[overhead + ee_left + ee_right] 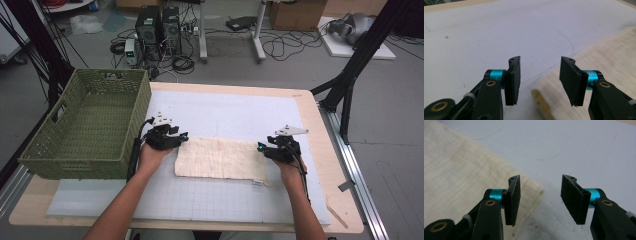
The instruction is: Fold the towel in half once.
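Cream folded cloth (218, 158) lies flat on the white mat (230, 112) between the left gripper (184, 136) at its far-left corner and the right gripper (261, 147) at its right edge, both with jaws parted and empty, while a green woven basket (87, 125) sits further left.

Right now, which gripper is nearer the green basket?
Left. The left gripper sits just beside the green basket, at the towel's left end; the right gripper is at its far end.

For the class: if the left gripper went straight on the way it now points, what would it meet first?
Probably the cream towel: the left gripper points at its near end, open. In the left gripper view the towel's edge lies just beyond the pads, though depth is unclear.
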